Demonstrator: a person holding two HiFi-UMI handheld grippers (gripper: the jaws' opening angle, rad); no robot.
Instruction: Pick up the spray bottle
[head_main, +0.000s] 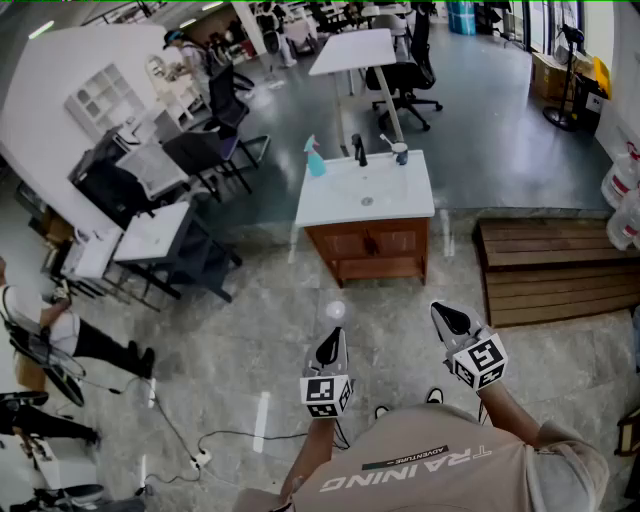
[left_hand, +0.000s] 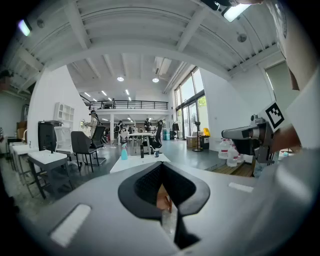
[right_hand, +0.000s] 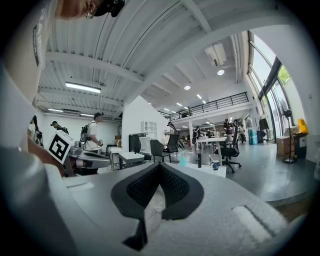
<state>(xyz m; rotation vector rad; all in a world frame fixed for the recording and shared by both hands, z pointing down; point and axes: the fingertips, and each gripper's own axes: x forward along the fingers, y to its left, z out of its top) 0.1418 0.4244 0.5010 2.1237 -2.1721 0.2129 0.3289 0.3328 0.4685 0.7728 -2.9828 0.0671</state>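
The spray bottle (head_main: 314, 160) is standing upright on the counter's (head_main: 400, 200) far-left corner, well ahead of both empty, pressed-together pairs of jaws, lying nearer the left gripper (head_main: 330, 345) than the right gripper (head_main: 448, 318).

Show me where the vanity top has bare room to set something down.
Bare: the left side of the vanity top in front of the spray bottle, and the right side in front of the cup. Crowded: the back edge, where spray bottle, faucet and cup line up.
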